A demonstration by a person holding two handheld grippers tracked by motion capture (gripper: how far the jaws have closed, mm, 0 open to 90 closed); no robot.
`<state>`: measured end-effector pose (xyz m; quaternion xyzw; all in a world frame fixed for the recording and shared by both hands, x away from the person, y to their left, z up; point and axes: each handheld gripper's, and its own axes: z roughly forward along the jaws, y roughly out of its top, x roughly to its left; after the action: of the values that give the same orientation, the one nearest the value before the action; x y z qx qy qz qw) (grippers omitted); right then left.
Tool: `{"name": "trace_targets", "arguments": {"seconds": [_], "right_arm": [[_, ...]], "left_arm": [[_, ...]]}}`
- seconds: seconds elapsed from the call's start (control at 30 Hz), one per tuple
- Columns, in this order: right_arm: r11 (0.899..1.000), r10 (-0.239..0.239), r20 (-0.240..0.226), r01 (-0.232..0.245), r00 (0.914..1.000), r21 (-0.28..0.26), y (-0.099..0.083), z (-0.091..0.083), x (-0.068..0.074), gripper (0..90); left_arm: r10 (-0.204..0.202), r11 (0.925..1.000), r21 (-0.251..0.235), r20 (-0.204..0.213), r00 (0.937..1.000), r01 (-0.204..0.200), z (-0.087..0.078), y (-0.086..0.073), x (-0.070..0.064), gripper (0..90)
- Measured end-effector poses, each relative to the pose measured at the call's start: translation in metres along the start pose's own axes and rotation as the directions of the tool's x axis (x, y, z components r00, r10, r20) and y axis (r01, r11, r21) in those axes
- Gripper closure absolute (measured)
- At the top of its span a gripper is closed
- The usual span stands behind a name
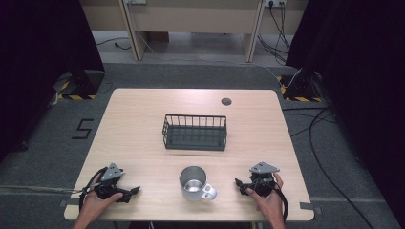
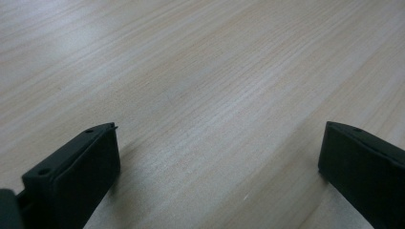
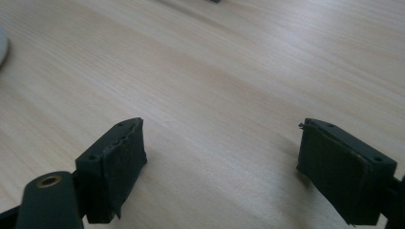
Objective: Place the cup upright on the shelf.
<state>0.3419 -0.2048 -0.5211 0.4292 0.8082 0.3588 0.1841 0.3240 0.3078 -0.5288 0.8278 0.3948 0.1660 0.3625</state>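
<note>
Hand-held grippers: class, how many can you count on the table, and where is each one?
2. The left hand-held gripper rests near the table's front left edge; the right hand-held gripper rests near the front right, either side of the metal mug.

On the desk [image 1: 143,124] we count one metal mug [image 1: 194,183] near the front edge and one black wire basket [image 1: 195,132] at the middle. We also count two claws, the left claw [image 1: 134,192] toward the front left corner and the right claw [image 1: 240,184] toward the front right. Near the far edge we count one small round grommet [image 1: 226,101].
</note>
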Motion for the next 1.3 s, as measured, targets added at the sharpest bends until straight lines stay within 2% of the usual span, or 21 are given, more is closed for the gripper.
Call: {"name": "trace_targets", "arguments": {"seconds": [0.17, 0.3, 0.33, 0.47, 0.83, 0.87, 1.03, 1.07, 1.1, 1.13, 1.17, 1.2, 1.3], "right_arm": [[0.999, 0.008, -0.021, -0.008, 0.9998, -0.04, 0.0, -0.004, 0.003, 15.8], [0.997, -0.02, -0.029, 0.018, 0.9994, -0.073, 0.004, -0.01, 0.01, 19.3], [0.994, -0.034, -0.037, 0.03, 0.9987, -0.1, 0.007, -0.015, 0.016, 20.6], [0.99, -0.056, -0.044, 0.05, 0.9974, -0.135, 0.011, -0.024, 0.026, 21.6], [0.982, -0.082, -0.066, 0.069, 0.9945, -0.176, 0.009, -0.051, 0.05, 24.1], [0.978, -0.09, -0.089, 0.071, 0.992, -0.195, 0.011, -0.057, 0.054, 24.1], [0.971, -0.135, -0.114, 0.108, 0.9844, -0.215, 0.017, -0.067, 0.067, 24.1], [0.965, -0.144, -0.132, 0.11, 0.9808, -0.237, 0.019, -0.069, 0.075, 24.1], [0.965, -0.144, -0.132, 0.11, 0.9808, -0.237, 0.019, -0.069, 0.075, 24.1], [0.963, -0.165, -0.152, 0.126, 0.9744, -0.238, 0.02, -0.067, 0.084, 24.2], [0.963, -0.165, -0.152, 0.126, 0.9744, -0.238, 0.02, -0.067, 0.084, 24.2], [0.96, -0.186, -0.175, 0.142, 0.9667, -0.24, 0.022, -0.065, 0.091, 24.3], [0.958, -0.197, -0.186, 0.15, 0.9625, -0.243, 0.023, -0.063, 0.096, 24.3]], "left_arm": [[0.0, 1.0, 0.0, 0.0, 1.0, 0.0, 0.0, 0.0, 0.0, 0.0], [0.002, 1.0, -0.001, 0.001, 1.0, -0.002, 0.0, 0.0, 0.0, 0.0], [0.002, 1.0, -0.001, 0.001, 1.0, -0.002, 0.0, 0.0, 0.0, 0.0], [0.002, 1.0, -0.001, 0.001, 1.0, -0.002, 0.0, 0.0, 0.0, 0.0], [0.002, 1.0, -0.001, 0.003, 1.0, -0.002, 0.0, 0.0, 0.0, 0.0], [0.002, 1.0, -0.001, 0.003, 1.0, -0.002, 0.0, 0.0, 0.0, 0.0], [0.002, 1.0, -0.001, 0.003, 1.0, -0.002, 0.0, 0.0, 0.0, 0.0], [0.002, 1.0, -0.001, 0.003, 1.0, -0.002, 0.0, 0.0, 0.0, 0.0], [0.002, 1.0, -0.001, 0.003, 1.0, -0.002, 0.0, 0.0, 0.0, 0.0], [0.002, 1.0, 0.0, 0.003, 1.0, -0.002, 0.0, 0.0, 0.0, 0.0], [0.002, 1.0, -0.001, 0.002, 1.0, -0.002, 0.0, 0.0, 0.0, 0.0], [0.005, 1.0, -0.001, 0.002, 1.0, -0.005, 0.0, 0.0, 0.0, 0.0], [0.004, 1.0, -0.001, 0.002, 1.0, -0.004, 0.0, 0.0, 0.0, 0.0]]}}
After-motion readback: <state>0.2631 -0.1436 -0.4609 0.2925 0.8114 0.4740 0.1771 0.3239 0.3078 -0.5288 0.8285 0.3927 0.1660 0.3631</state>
